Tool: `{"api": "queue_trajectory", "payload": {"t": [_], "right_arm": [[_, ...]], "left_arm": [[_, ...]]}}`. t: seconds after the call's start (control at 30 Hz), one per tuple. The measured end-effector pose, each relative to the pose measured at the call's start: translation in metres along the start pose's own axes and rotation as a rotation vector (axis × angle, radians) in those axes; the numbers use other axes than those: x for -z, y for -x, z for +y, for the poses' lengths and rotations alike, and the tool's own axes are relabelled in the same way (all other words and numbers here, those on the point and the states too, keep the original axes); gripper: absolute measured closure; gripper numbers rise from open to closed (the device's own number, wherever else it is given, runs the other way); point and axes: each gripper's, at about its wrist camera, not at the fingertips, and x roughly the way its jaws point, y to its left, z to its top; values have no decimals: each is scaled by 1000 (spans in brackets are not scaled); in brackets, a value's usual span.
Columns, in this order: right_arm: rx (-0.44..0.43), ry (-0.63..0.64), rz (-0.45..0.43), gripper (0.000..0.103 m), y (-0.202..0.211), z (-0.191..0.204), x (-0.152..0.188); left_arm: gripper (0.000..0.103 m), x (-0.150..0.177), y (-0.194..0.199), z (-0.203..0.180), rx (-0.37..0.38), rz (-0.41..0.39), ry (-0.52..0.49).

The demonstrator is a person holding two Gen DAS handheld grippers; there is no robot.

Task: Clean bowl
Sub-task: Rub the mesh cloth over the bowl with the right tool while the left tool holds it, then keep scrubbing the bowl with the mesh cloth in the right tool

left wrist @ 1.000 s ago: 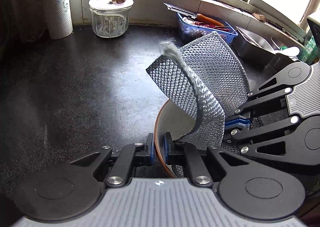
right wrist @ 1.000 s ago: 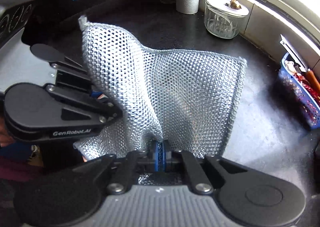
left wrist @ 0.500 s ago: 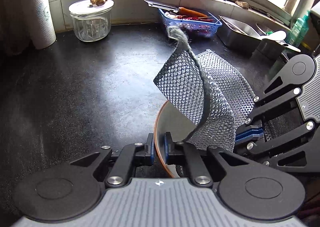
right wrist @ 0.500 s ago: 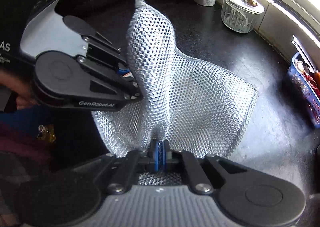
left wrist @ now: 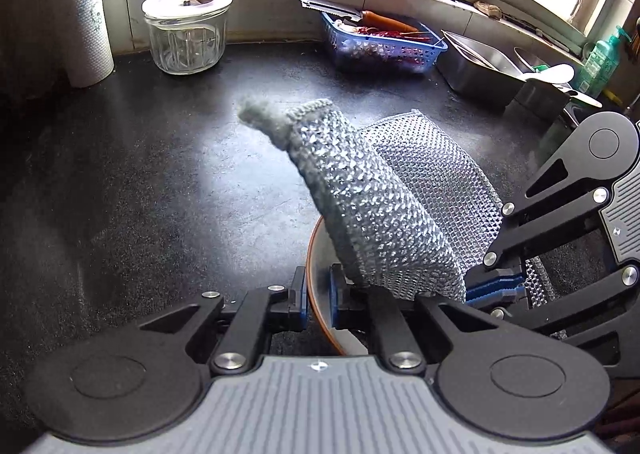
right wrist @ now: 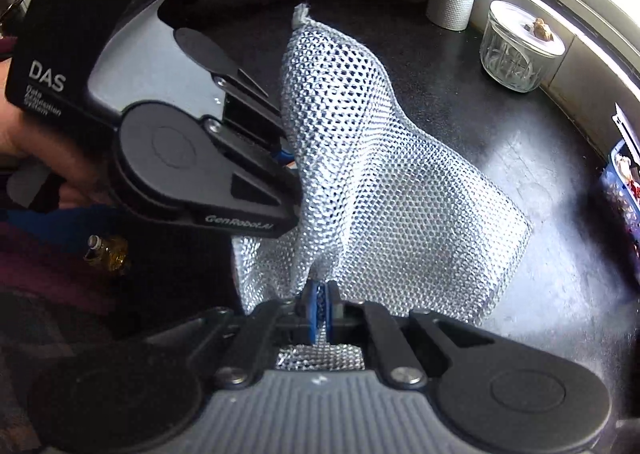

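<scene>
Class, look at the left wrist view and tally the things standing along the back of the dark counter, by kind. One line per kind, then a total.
Paper towel roll: 1
Glass jar with lid: 1
Blue plastic basket: 1
Metal tray: 1
Green soap bottle: 1
Total: 5

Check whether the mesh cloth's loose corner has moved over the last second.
Yes. In the left wrist view the mesh cloth has flopped its corner left, out over the bare counter, away from the blue basket.

Brown-rimmed bowl (left wrist: 314, 254) tilted, silver mesh cloth (left wrist: 384, 213) draped inside.
</scene>
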Motion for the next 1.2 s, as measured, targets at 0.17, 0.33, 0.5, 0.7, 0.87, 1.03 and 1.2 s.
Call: {"api": "queue_trajectory", "payload": {"t": [0.17,0.33,0.5,0.7,0.87,1.03,1.2], "right_arm": [[22,-29,-30,99,-7,-13,3],[69,-69,-61,100,-10,-23,-1],[122,-82,-48,100,-9,-21,-3],[116,-97,-20,99,-4,-19,3],[68,-90,-8,99,0,-10,6],[18,-50,-16,99,-2,-6,1],[62,-10,-45,95,-7,-9,-3]], "left_arm": [[94,3,1,1,5,1,-5],[94,3,0,0,4,0,-1],[94,3,0,0,5,0,5],[94,1,-1,0,0,-1,19],[94,0,-2,1,9,5,23],[94,2,-2,2,18,5,9],[94,3,-1,1,18,2,3]]}}
